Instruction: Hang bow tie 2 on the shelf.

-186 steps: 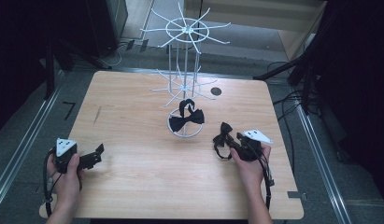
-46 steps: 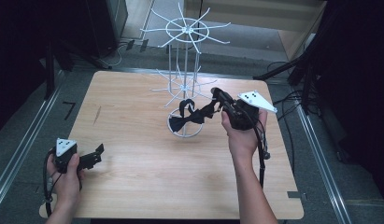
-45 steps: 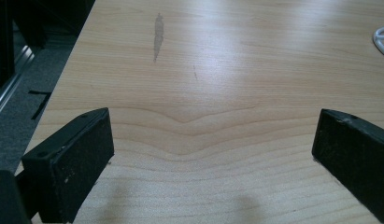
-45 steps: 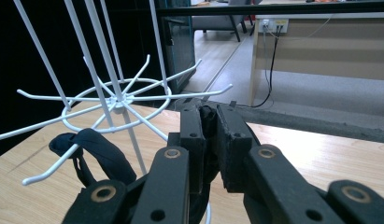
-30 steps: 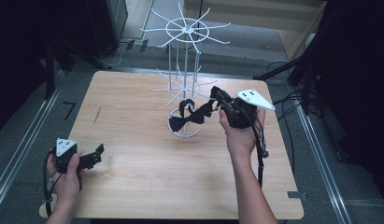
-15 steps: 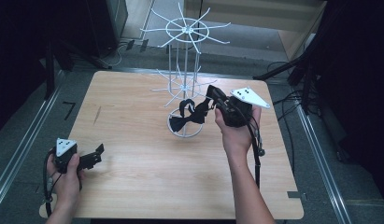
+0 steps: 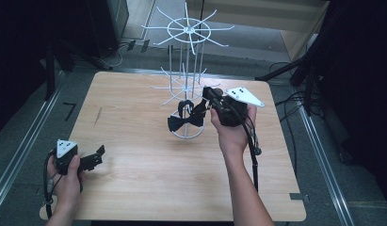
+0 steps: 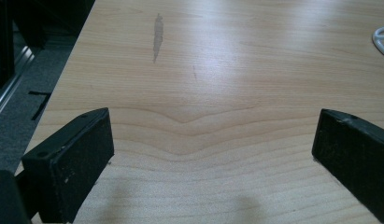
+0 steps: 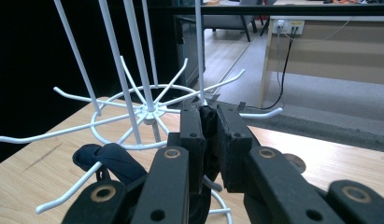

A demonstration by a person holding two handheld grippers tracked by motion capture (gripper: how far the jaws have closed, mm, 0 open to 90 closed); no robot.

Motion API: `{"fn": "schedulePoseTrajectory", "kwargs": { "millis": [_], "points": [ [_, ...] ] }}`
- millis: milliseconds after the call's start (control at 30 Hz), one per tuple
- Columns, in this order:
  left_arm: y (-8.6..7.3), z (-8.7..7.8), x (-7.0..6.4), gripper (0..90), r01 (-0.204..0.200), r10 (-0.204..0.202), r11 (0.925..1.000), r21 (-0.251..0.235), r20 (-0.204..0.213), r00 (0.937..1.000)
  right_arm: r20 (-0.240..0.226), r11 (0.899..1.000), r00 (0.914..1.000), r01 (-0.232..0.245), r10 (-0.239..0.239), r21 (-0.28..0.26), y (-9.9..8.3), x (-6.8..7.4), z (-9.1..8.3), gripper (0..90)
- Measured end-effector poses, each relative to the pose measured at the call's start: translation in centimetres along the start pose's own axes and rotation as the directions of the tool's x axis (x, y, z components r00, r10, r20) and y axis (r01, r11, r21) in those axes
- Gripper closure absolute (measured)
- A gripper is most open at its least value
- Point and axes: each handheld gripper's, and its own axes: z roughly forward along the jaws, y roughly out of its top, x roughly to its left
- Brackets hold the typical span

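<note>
**Bow tie at the rack's lower prongs**

At centre of the high view, the right gripper (image 7: 209, 94) has moved up from the table's right part, carrying a bow tie (image 7: 197, 109) to the lower prongs of the white wire rack (image 7: 186, 33). Another bow tie (image 7: 184, 123) hangs there. At lower left, the left gripper (image 7: 94, 157) stays parked.

Left gripper view: jaws wide apart over the bare table (image 8: 217, 70).

Right gripper view: jaws clamp dark fabric; a fold (image 9: 110, 158) touches a prong. Hanging looks imminent.

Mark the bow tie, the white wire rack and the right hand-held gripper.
bow tie (image 7: 185, 123): high view, on its black left wing.
white wire rack (image 7: 187, 32): high view, on the hub of its top ring.
right hand-held gripper (image 9: 209, 122): right gripper view, between its closed jaw tips.
</note>
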Motion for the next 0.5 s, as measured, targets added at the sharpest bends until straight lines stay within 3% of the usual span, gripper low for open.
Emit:
{"fn": "schedulePoseTrajectory", "kwargs": {
  "millis": [500],
  "points": [
    [0.0,0.0,0.0,0.0,0.001,-0.001,1.0000,0.001,0.003,1.0000,-0.013,1.000,0.9999,0.005,-0.005,0.017,-0.2,0.9,1.2,82.8]
  ]
}}
